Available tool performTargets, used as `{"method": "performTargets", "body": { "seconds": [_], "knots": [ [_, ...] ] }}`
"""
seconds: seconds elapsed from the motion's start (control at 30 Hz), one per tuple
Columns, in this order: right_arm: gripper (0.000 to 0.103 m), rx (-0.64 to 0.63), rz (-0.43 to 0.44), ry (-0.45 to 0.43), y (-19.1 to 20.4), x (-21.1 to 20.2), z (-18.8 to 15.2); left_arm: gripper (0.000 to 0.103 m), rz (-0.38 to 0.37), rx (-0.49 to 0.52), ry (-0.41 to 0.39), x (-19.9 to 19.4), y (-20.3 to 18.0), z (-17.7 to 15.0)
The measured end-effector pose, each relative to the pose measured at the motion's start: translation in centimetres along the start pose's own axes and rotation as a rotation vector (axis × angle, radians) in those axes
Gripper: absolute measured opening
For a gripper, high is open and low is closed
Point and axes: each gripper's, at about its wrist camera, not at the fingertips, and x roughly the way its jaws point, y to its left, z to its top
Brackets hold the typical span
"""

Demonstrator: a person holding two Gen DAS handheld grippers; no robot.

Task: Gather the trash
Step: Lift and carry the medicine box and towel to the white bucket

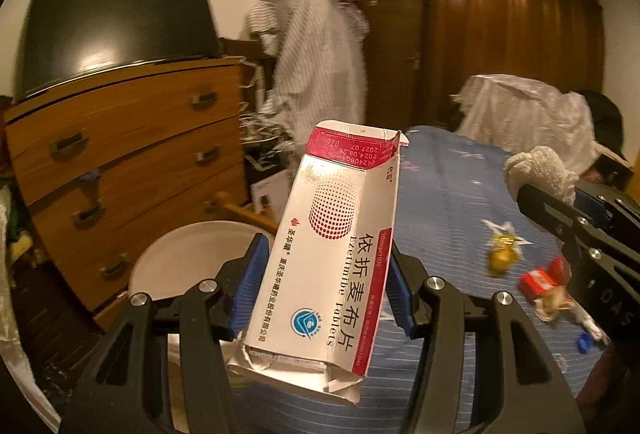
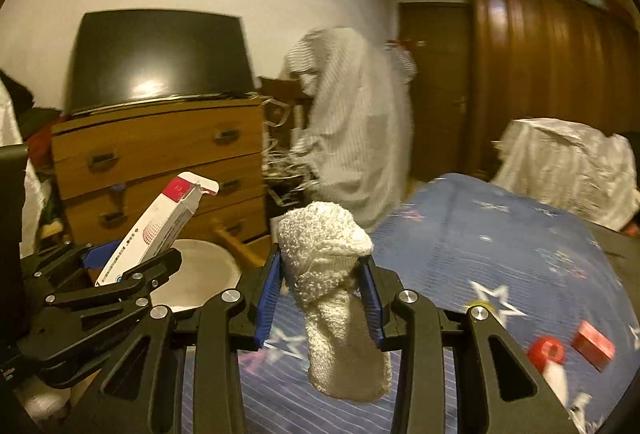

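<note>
While the left tongs [image 1: 328, 266] grip a torn pill box [image 1: 328, 246] and the right tongs [image 2: 324, 290] pinch a white rag [image 2: 332, 282], both near the white bin [image 1: 192, 258] beside the bed [image 1: 452, 194], neither is dropped yet; red scraps [image 1: 540, 282] and a gold wrapper [image 1: 502, 254] remain on the bed.

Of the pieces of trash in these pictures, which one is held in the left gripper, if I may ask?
The torn white-and-red tablet box, clamped upright in the left gripper; the right gripper holds a white cloth.
</note>
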Motion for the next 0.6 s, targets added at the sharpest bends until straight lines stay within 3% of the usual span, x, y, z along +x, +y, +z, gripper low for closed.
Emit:
{"method": "performTargets", "body": {
  "seconds": [0.3, 0.47, 0.6],
  "knots": [
    [0.038, -0.057, 0.172, 0.147, 9.8, 10.7, 5.0, 0.053, 0.096, -0.058, 0.086, 2.8, 8.4, 0.6],
    [0.038, -0.075, 0.264, 0.290, 14.1, 18.0, 6.9, 0.054, 0.121, -0.088, 0.159, 5.2, 12.4, 0.9],
    [0.038, -0.073, 0.311, 0.420, 16.2, 24.0, 6.5, 0.054, 0.110, -0.105, 0.237, 7.8, 14.5, 0.8]
  ]
}}
